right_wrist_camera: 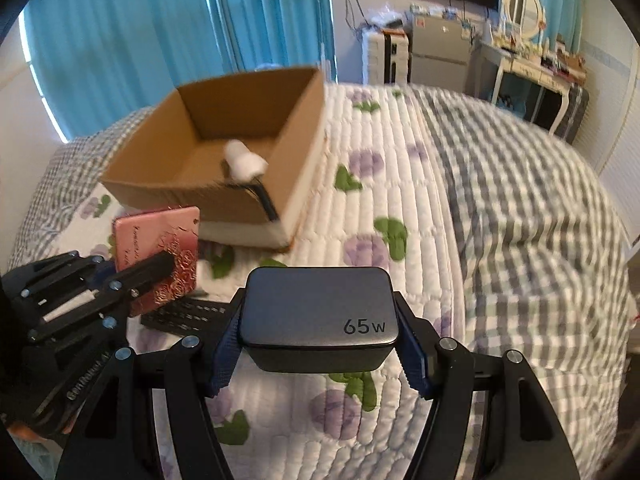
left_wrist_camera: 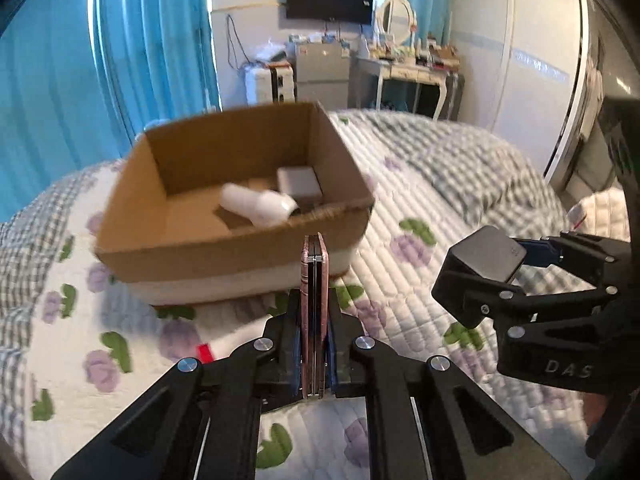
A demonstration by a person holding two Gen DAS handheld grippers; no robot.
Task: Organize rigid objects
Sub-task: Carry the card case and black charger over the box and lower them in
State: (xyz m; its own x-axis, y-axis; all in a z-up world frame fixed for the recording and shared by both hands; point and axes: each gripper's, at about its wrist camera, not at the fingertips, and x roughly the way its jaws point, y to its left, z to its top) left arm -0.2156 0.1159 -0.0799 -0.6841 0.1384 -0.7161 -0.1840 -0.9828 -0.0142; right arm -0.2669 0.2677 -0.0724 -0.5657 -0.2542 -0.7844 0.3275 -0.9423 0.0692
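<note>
An open cardboard box point(left_wrist_camera: 240, 248) point(right_wrist_camera: 172, 188) sits on the quilted bed. Inside lie a white cylinder point(left_wrist_camera: 256, 202) point(right_wrist_camera: 245, 162) and a grey block point(left_wrist_camera: 298, 184). My left gripper point(left_wrist_camera: 315, 344) point(right_wrist_camera: 152, 280) is shut on a flat pink case point(left_wrist_camera: 315, 300) point(right_wrist_camera: 160, 252), held on edge just in front of the box. My right gripper point(right_wrist_camera: 320, 344) point(left_wrist_camera: 508, 264) is shut on a dark grey 65W charger point(right_wrist_camera: 320, 312) point(left_wrist_camera: 484, 254), held above the bed to the right of the left gripper.
A black flat object point(right_wrist_camera: 188, 316) lies on the quilt point(right_wrist_camera: 400, 200) below the pink case. A small red item point(left_wrist_camera: 205, 354) lies on the quilt. Blue curtains point(left_wrist_camera: 60, 80) hang behind the bed. A fridge point(left_wrist_camera: 320, 76), a dressing table point(left_wrist_camera: 412, 72) and a wardrobe point(left_wrist_camera: 532, 60) stand at the back.
</note>
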